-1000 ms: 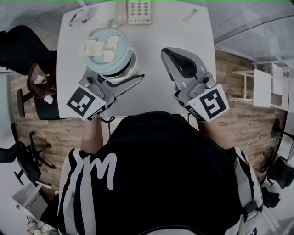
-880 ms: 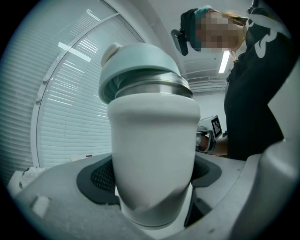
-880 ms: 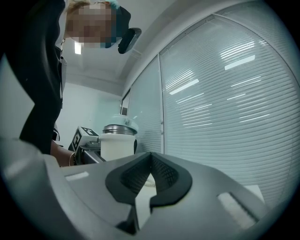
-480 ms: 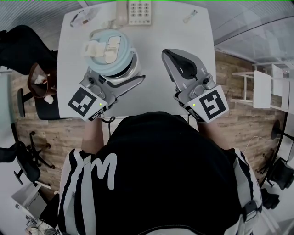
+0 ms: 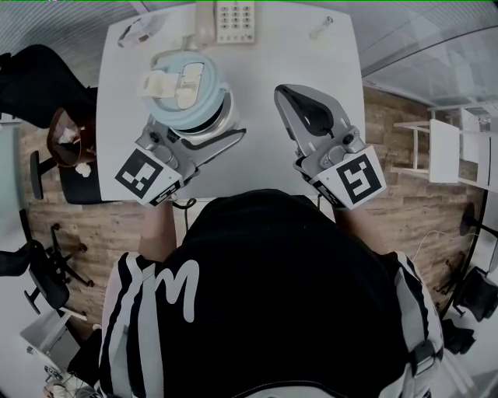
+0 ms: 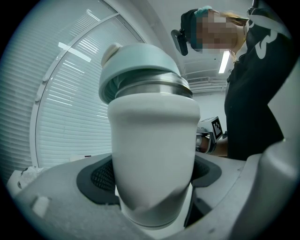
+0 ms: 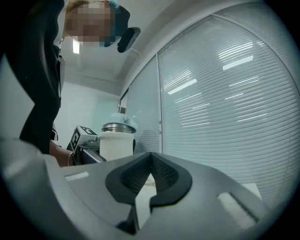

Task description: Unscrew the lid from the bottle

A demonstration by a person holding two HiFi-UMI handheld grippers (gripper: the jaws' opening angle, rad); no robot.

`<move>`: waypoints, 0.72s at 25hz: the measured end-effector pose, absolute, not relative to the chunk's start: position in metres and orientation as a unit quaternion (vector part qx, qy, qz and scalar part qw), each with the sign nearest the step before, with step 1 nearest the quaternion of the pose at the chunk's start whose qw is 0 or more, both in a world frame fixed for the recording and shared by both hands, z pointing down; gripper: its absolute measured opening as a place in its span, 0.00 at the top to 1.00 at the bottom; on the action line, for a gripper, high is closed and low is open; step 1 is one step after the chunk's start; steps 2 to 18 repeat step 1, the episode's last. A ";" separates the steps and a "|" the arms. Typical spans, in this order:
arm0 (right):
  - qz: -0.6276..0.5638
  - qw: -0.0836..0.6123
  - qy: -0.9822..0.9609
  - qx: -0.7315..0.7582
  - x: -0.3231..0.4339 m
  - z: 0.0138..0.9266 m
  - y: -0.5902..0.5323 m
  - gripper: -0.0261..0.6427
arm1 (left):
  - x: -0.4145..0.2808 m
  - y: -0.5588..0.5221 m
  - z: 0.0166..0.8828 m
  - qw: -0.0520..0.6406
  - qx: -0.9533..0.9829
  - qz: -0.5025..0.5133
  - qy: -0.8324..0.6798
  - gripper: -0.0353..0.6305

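Observation:
A white bottle (image 6: 152,159) with a steel neck band and a pale blue lid (image 5: 180,85) stands upright on the white table (image 5: 249,70). My left gripper (image 5: 212,124) is shut on the bottle's body, its dark pads pressing both sides. The lid (image 6: 140,65) sits on top of the neck. My right gripper (image 5: 286,93) lies level on the table to the right of the bottle, shut with nothing between its pads (image 7: 161,176). From the right gripper view the bottle (image 7: 116,140) shows at the left, apart from these jaws.
A desk phone (image 5: 226,19) sits at the table's far edge, with a small item (image 5: 140,29) at the far left corner and another (image 5: 322,26) at the far right. Office chairs (image 5: 47,136) stand left of the table. A window blind (image 7: 225,108) lies ahead.

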State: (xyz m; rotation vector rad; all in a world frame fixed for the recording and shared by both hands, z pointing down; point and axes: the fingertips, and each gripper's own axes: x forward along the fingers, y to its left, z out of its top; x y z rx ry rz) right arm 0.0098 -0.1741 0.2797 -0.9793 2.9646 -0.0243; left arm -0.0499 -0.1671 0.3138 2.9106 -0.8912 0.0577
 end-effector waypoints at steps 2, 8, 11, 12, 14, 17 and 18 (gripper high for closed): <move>-0.008 0.010 0.949 -0.315 0.011 0.280 -0.174 0.97 | -0.049 -0.167 0.314 0.049 0.955 0.018 -0.291 0.29; -0.008 0.010 0.949 -0.315 0.011 0.280 -0.174 0.97 | -0.049 -0.167 0.314 0.049 0.955 0.018 -0.291 0.29; -0.008 0.010 0.949 -0.315 0.011 0.280 -0.174 0.97 | -0.049 -0.167 0.314 0.049 0.955 0.018 -0.291 0.29; -0.008 0.010 0.949 -0.315 0.011 0.280 -0.174 0.97 | -0.049 -0.167 0.314 0.049 0.955 0.018 -0.291 0.29; -0.008 0.010 0.949 -0.315 0.011 0.280 -0.174 0.97 | -0.049 -0.167 0.314 0.049 0.955 0.018 -0.291 0.29; -0.008 0.010 0.949 -0.315 0.011 0.280 -0.174 0.97 | -0.049 -0.167 0.314 0.049 0.955 0.018 -0.291 0.29; -0.008 0.010 0.949 -0.315 0.011 0.280 -0.174 0.97 | -0.049 -0.167 0.314 0.049 0.955 0.018 -0.291 0.29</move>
